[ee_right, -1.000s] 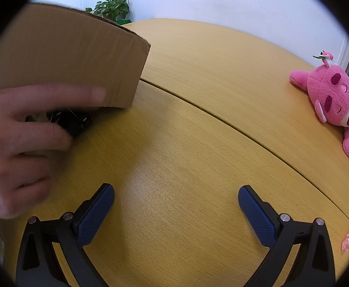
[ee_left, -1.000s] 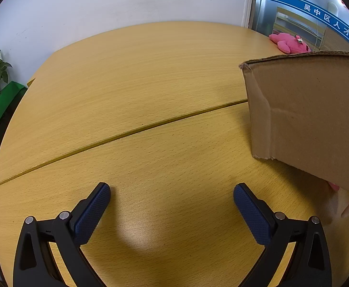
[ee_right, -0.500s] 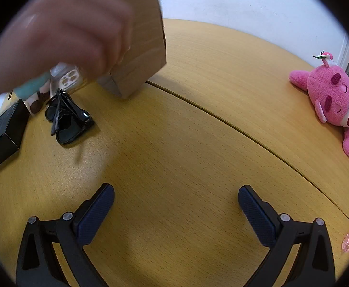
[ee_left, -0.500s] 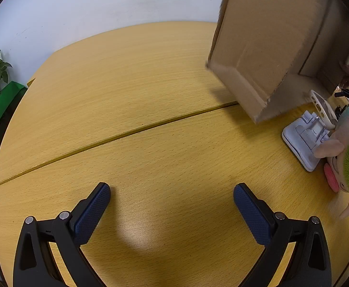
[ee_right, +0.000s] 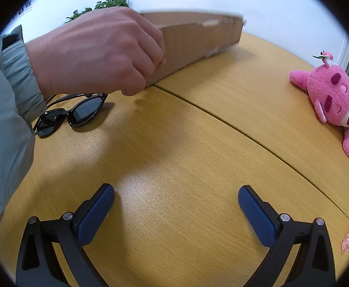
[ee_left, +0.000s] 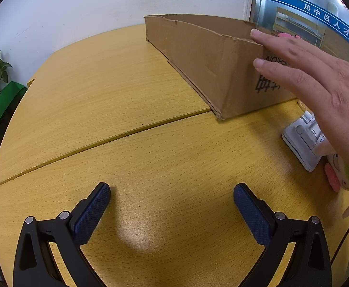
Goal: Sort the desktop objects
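On the table [ee_left: 107, 91], both grippers low, nothing held: left gripper [ee_left: 172, 205] wide, right gripper [ee_right: 176, 206] wide. Box [ee_left: 198, 57] sits open-top across the seam, far side, long axis running away to the left; a bare hand [ee_right: 95, 50] on its near end. Sunglasses [ee_right: 71, 114] lie ahead-left of the right gripper, long axis roughly crosswise to its fingers. White item [ee_left: 302, 138] is right of the left gripper. Pink plush [ee_right: 334, 98] is far right. Right gripper probably nearer the sunglasses.

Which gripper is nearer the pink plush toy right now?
Right. The pink plush toy lies ahead-right of the open right gripper; from the open left gripper only a sliver shows beyond the cardboard box.
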Demonstrator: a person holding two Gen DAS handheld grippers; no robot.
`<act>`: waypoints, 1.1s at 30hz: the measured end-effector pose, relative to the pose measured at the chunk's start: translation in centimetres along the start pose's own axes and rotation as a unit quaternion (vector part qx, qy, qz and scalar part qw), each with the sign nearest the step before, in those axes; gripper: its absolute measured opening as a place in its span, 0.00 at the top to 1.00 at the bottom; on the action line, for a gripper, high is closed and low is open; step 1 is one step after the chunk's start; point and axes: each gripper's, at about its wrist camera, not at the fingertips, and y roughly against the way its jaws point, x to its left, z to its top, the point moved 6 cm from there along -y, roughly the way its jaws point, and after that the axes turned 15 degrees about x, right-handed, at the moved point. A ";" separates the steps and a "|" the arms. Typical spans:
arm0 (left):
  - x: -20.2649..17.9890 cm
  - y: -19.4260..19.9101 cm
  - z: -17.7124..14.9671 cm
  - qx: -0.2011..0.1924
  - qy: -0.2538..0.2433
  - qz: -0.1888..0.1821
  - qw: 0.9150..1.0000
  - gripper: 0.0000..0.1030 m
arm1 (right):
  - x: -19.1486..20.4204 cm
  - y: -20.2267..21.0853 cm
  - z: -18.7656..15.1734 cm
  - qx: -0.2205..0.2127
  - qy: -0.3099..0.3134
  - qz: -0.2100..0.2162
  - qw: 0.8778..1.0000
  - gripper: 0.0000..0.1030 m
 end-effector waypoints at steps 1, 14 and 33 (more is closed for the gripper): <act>0.0 0.0 -0.1 0.000 0.000 0.000 1.000 0.00 | -0.1 0.0 0.0 0.000 0.000 0.000 1.000 0.00; 0.2 -0.1 0.1 0.000 0.000 0.000 1.000 0.00 | 0.0 -0.1 0.1 0.000 0.000 0.000 1.000 0.00; 0.3 -0.1 0.0 0.000 0.001 0.001 1.000 0.00 | 0.2 -0.2 -0.1 0.000 -0.001 -0.001 1.000 0.00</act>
